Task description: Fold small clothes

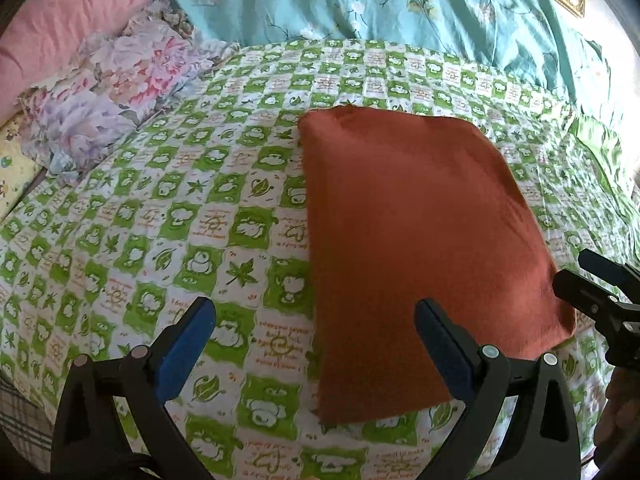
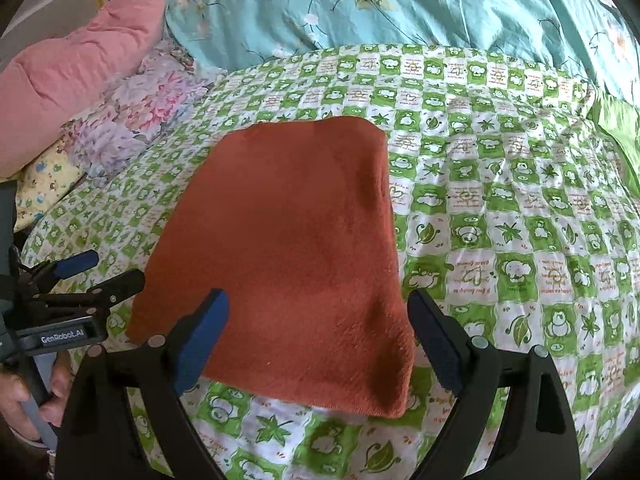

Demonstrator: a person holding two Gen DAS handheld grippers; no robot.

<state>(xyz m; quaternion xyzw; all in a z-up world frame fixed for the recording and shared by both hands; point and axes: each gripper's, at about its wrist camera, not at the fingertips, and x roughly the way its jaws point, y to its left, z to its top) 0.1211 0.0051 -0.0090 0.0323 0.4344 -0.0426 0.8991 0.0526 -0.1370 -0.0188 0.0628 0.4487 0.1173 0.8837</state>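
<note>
Because both hand-held grippers, left hand-held gripper (image 1: 316, 344) and right hand-held gripper (image 2: 318, 336), hover spread and empty, the rust cloth (image 2: 288, 252) lies flat at frame centre on the bed (image 2: 500, 208) (soft quilt); a shallow pinch may snag bedding.

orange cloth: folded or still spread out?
Folded, it seems: the orange cloth lies as a compact rectangle on the green checked sheet, its near edge thick. Layer count: cannot tell. Neither tool holds it.
</note>
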